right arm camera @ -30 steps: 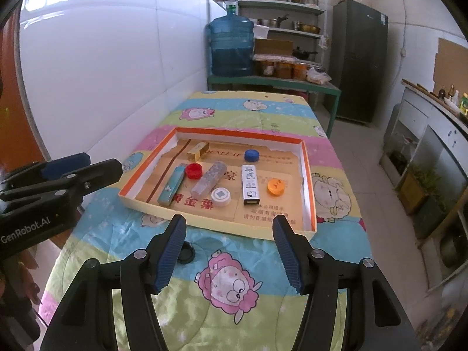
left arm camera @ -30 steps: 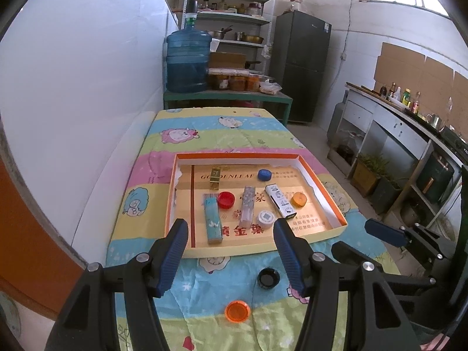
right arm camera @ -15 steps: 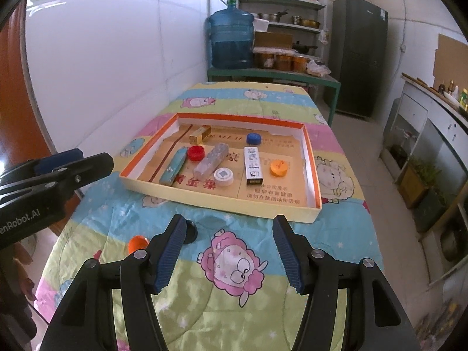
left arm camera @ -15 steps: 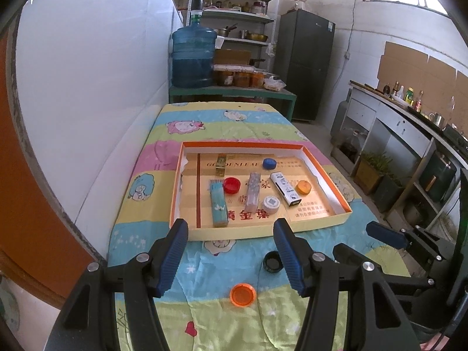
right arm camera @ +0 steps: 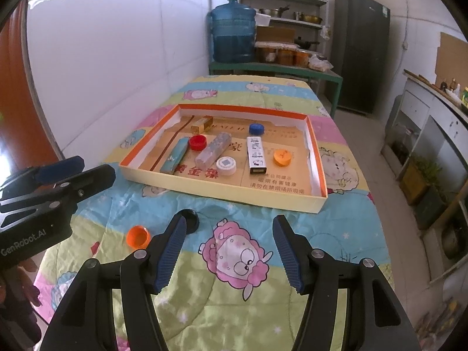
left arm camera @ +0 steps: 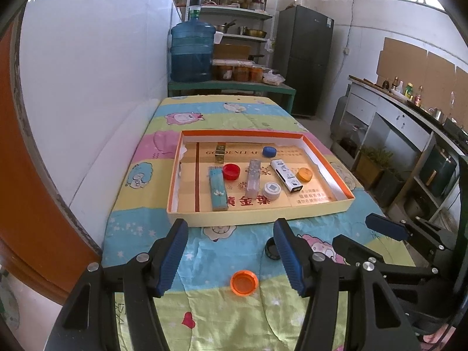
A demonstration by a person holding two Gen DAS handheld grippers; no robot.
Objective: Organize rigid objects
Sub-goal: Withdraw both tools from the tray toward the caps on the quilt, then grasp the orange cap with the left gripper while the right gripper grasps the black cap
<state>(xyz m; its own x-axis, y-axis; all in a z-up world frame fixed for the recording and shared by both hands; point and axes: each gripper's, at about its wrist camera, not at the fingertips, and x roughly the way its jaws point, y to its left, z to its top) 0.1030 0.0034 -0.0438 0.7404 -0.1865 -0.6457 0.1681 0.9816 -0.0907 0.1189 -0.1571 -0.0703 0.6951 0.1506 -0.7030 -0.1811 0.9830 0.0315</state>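
We logged the left gripper [left arm camera: 229, 256] and the right gripper [right arm camera: 228, 251], jaws apart, empty. A round ribbed plastic orange cap [left arm camera: 244, 282] lay on the quilted cloth [left arm camera: 204, 316] between our left jaws, before the shallow cardboard tray [left arm camera: 257, 212].

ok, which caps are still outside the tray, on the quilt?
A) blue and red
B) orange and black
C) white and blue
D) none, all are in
B: an orange cap and a black cap lie on the quilt in front of the tray; the blue, red and white ones, plus a second orange one, sit inside it.
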